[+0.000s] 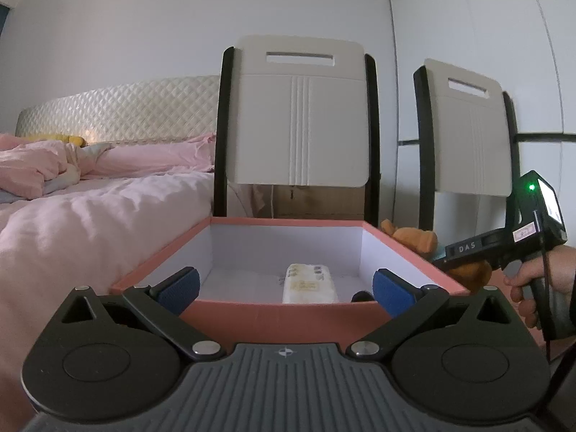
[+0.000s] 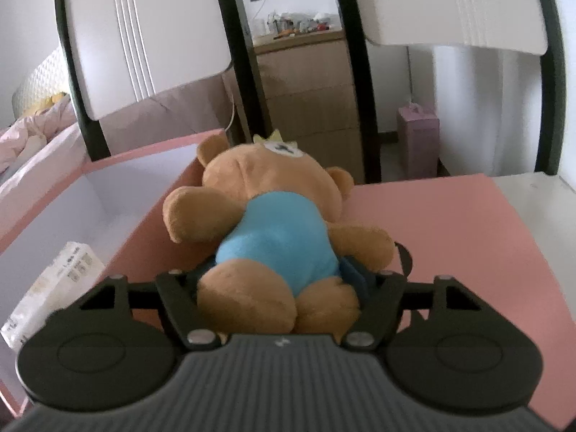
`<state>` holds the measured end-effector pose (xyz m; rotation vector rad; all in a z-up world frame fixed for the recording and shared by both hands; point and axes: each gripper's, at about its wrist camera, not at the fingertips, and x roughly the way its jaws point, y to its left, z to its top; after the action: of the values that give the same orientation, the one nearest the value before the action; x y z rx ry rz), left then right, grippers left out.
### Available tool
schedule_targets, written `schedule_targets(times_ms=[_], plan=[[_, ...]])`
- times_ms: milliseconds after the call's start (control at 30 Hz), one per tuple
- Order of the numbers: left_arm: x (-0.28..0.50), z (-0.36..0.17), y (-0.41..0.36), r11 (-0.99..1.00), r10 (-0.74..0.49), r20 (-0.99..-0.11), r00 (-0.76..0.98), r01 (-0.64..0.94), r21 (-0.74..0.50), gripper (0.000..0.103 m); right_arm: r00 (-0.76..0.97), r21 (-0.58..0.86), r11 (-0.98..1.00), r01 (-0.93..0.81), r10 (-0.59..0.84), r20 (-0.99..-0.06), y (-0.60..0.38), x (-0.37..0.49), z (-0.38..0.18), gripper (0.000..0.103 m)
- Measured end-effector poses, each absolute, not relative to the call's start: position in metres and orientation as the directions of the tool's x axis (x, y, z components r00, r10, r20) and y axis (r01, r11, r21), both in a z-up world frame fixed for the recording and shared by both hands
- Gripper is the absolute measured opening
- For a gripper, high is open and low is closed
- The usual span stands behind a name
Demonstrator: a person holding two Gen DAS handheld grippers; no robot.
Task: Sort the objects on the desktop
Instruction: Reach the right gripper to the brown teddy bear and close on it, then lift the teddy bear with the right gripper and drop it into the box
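A pink box [image 1: 273, 315] with a white inside stands open in front of my left gripper [image 1: 286, 288], which is open and empty at its near wall. A white tissue pack [image 1: 309, 282] lies inside; it also shows in the right wrist view [image 2: 54, 280]. My right gripper [image 2: 284, 270] is shut on a brown teddy bear [image 2: 273, 223] in a blue shirt, holding it by the body above the box's right wall [image 2: 151, 237]. In the left wrist view the bear [image 1: 414, 239] shows beyond the box's right rim, with the right gripper's body [image 1: 504, 241] behind it.
The pink box lid [image 2: 450, 230] lies flat to the right of the box. Two white chair backs [image 1: 298, 122] stand behind the table. A bed with pink bedding [image 1: 90, 216] is at the left. A wooden dresser [image 2: 306, 82] stands farther back.
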<state>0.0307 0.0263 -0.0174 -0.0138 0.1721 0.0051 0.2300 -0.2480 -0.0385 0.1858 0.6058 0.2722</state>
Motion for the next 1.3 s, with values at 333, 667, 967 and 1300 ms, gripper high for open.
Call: schedule_targets(times_ms=[333,667,967,1300], plan=[[0.026,-0.014,0.030,0.999,-0.007,-0.156,0.988,0.001,-0.034,0.103,0.866,0.253,0.943,-0.216,0.304,-0.396,-0.243,0.200,0.020,0.070],[0.020,-0.001,0.039,0.999,0.050,-0.110,0.993,-0.052,-0.017,0.103,0.812,0.186,0.898,-0.399,0.440,-0.382,-0.167,0.209,0.088,0.070],[0.024,0.003,0.071,0.989,0.107,-0.119,0.987,-0.118,-0.088,0.103,0.630,0.116,0.831,-0.543,0.495,-0.599,-0.048,0.253,0.080,0.070],[0.023,0.009,0.092,0.978,0.120,-0.118,0.986,-0.138,-0.154,0.103,0.514,0.126,0.808,-0.576,0.478,-0.712,0.025,0.283,0.030,0.072]])
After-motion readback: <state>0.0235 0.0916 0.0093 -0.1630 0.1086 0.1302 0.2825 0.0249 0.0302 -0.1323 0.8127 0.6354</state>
